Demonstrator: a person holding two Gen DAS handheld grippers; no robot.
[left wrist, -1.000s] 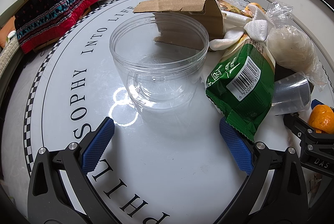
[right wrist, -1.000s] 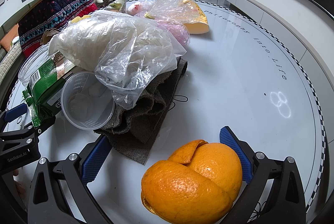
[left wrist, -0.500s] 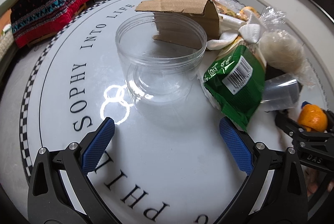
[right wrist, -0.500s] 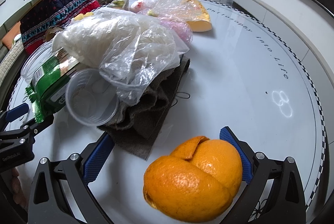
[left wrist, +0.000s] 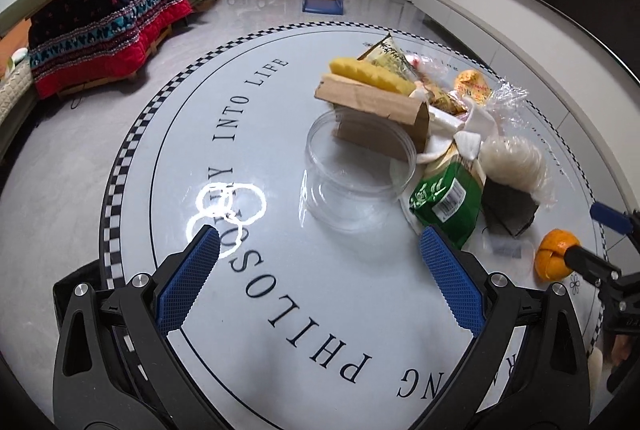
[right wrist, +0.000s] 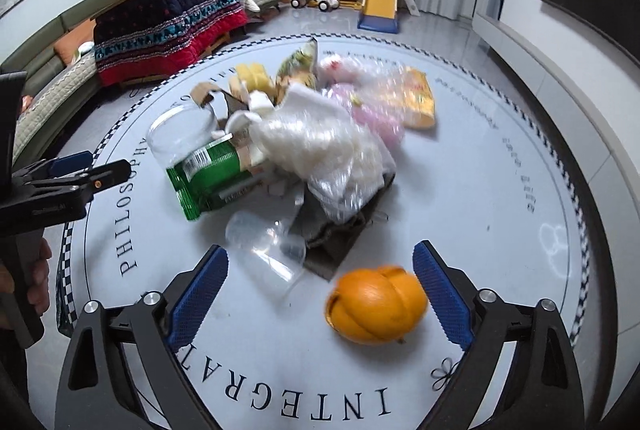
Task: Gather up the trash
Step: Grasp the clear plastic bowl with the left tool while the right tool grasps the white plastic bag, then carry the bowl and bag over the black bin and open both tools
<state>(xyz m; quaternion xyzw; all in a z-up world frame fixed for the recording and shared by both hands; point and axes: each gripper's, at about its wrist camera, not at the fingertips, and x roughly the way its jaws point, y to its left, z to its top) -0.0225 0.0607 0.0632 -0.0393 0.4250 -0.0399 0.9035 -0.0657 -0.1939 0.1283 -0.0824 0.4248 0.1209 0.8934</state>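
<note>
A: Trash on the worktop (left wrist: 280, 310). Where?

B: Heaped together near the middle, a bit toward the far edge. Cardboard (left wrist: 372, 105), a green packet (left wrist: 444, 201), a crinkly plastic bag (right wrist: 320, 145), a grey cloth (right wrist: 340, 230), and a clear cup (right wrist: 264, 250) on its side.

A: And the orange peel (right wrist: 376, 304)?

B: All alone, close to the near edge and apart from the heap. Probably a good first pick, with nothing on top of it.

A: Held by the right gripper (right wrist: 320, 252)?

B: Not yet. Lying between the jaws, nearer the right side of the gap, with no squeeze to be seen. Jaws wide, and closing in right now.

A: Why closing?

B: Most likely to pinch the peel and lift it away.

A: And the left gripper (left wrist: 319, 236)?

B: Jaws wide open, nothing inside. Hanging above the worktop, pointed toward the clear tub (left wrist: 356, 165).

A: Why pointed there?

B: Maybe to use the tub as a bin for scraps. Upright, open at the top, just beside the green packet. Only a guess, though.

A: Anything to be careful about?

B: Yes. Round and soft, so easy to slip. Better squeezed across the middle.
</note>
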